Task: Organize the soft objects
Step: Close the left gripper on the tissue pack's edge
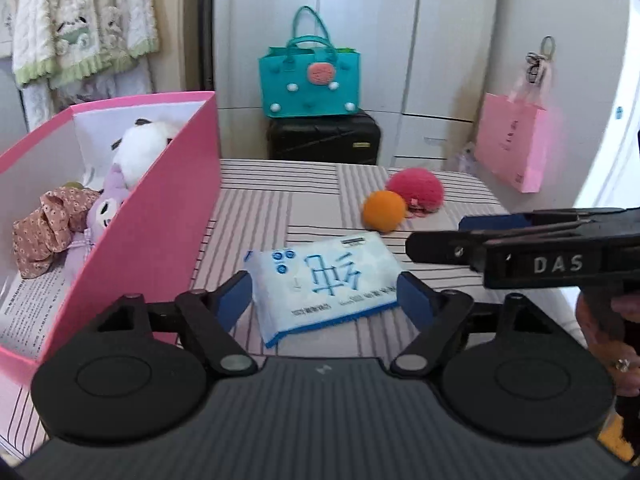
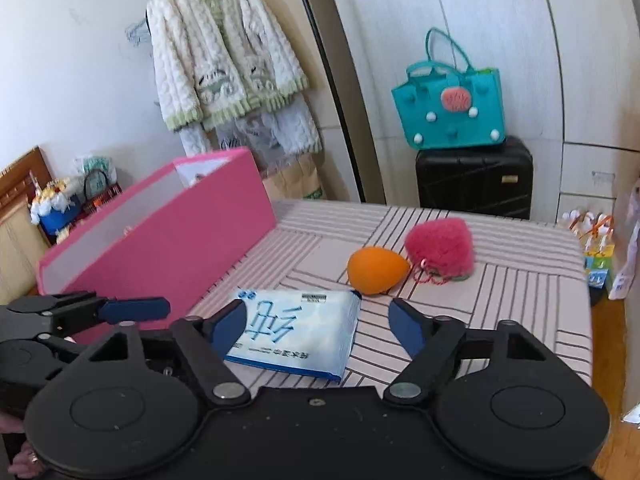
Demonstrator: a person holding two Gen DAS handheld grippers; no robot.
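My left tool (image 1: 324,296) has its blue pads spread apart on either side of the tissue pack (image 1: 322,280), and I cannot see either pad pressing on it. My right tool (image 2: 318,326) is likewise spread apart: its left pad overlaps the pack's (image 2: 298,332) left edge in my view, though whether it touches is hard to tell, and its right pad stands clear of the pack.

The pack lies flat on the striped tabletop (image 1: 280,208), just right of the pink box (image 1: 160,216). From the left wrist its long axis runs left to right, tilted slightly, with the printed characters upside down to me; its near-left corner is cut off behind the tool.

Farther off and to the right sit an orange egg-shaped sponge (image 2: 376,270) and a fluffy pink pouch (image 2: 440,246), touching one another.

Inside the box I can make out a floral cloth (image 1: 48,228), a purple plush toy (image 1: 106,208) and a white plush (image 1: 140,148), partly hidden by the box wall. From the right wrist the box's contents are almost wholly hidden.
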